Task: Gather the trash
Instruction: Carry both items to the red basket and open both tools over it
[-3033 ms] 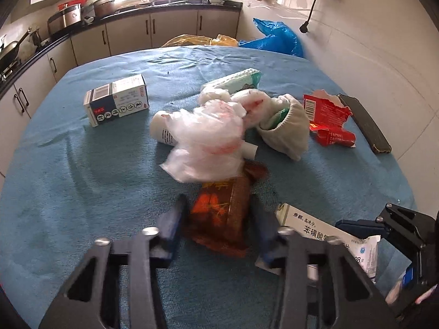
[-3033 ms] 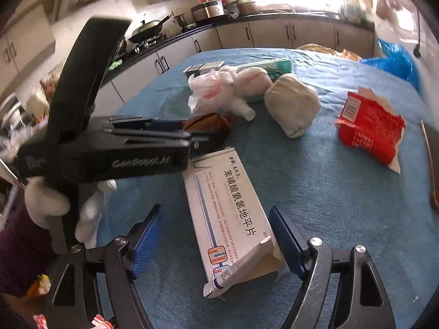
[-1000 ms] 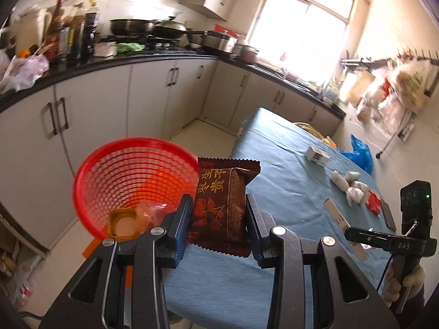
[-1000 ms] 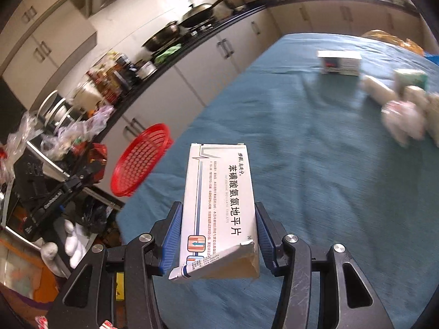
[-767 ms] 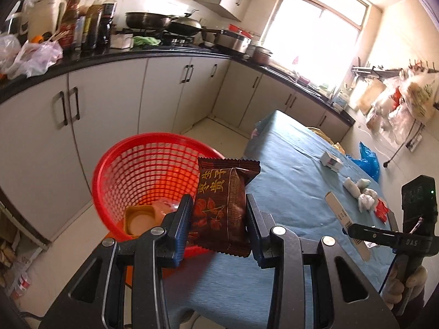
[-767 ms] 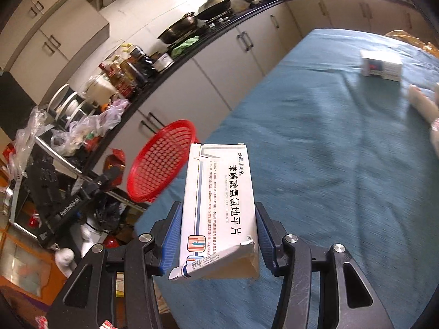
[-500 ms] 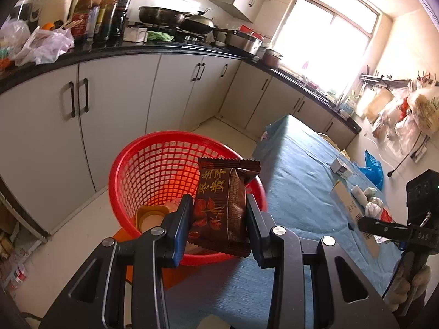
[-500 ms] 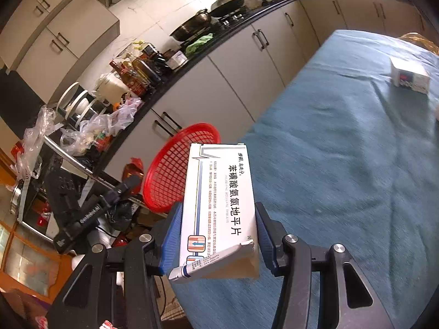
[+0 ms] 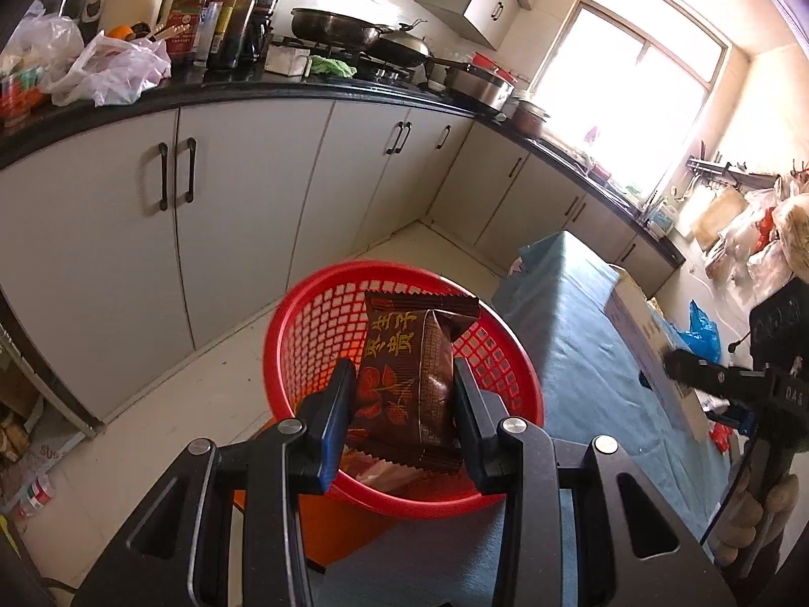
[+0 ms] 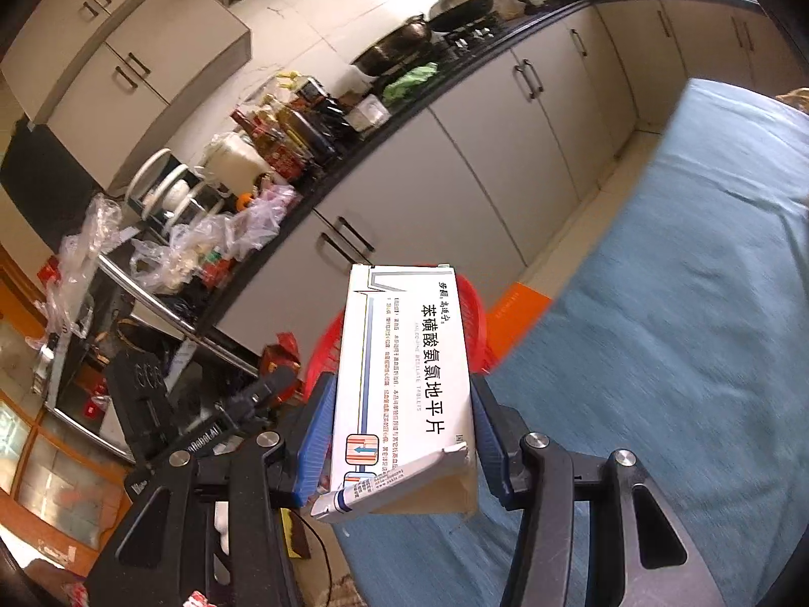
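My left gripper (image 9: 403, 417) is clamped on a brown snack packet (image 9: 409, 384), held upright right over the red basket (image 9: 313, 334) so it can drop straight in when I let go. My right gripper (image 10: 399, 435) pinches a white medicine box (image 10: 404, 379) by its long sides, its torn flap toward me, pointed at the same basket, which peeks out red behind the box. The basket sits on the floor, on something orange, just off the end of the blue-covered table (image 9: 581, 364), below the cabinets (image 9: 242, 202). Some trash already lies in it. I judge both pieces are about ready to release; the only crowding is my two grippers converging on one opening.
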The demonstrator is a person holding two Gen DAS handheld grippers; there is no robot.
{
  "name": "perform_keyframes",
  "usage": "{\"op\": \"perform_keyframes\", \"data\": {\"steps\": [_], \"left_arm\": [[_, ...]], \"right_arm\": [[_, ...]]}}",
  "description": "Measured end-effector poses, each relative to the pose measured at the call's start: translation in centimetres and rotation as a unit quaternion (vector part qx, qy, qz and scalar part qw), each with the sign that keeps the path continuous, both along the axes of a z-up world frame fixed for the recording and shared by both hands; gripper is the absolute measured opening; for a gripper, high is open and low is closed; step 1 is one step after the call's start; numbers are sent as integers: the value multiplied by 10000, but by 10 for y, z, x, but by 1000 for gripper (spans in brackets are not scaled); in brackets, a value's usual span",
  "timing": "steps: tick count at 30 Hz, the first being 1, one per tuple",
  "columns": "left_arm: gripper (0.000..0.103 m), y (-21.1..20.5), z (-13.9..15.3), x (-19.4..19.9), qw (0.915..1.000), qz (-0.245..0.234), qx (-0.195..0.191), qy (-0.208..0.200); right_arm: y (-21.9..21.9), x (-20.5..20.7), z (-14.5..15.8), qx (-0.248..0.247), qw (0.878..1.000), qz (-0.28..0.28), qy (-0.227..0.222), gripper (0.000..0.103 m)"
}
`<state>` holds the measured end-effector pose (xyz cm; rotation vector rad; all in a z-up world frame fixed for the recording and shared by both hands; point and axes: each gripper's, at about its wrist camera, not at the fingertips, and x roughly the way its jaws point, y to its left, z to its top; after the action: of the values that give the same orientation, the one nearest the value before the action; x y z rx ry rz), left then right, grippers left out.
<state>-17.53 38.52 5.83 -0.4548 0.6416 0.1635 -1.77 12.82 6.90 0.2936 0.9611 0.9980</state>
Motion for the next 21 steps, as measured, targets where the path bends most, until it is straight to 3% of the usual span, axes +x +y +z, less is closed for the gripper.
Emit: {"op": "perform_keyframes", "data": {"steps": [4, 8, 15, 18, 21], "left_arm": [[36, 5, 3, 5, 9999, 72, 152, -2], [36, 10, -3, 17, 10000, 18, -24, 70], [37, 4, -12, 32, 9998, -73, 7, 169], [44, 1, -10, 31, 9998, -97, -35, 149], [57, -3, -5, 24, 9999, -57, 100, 84]], "right_arm": [[26, 12, -3, 152, 9998, 63, 143, 55], [51, 17, -12, 140, 9996, 138, 223, 55], [65, 37, -40, 259, 9973, 19, 690, 57], [63, 47, -52, 455, 9932, -39, 1067, 61], [61, 46, -55, 555, 9917, -48, 1158, 66]]}}
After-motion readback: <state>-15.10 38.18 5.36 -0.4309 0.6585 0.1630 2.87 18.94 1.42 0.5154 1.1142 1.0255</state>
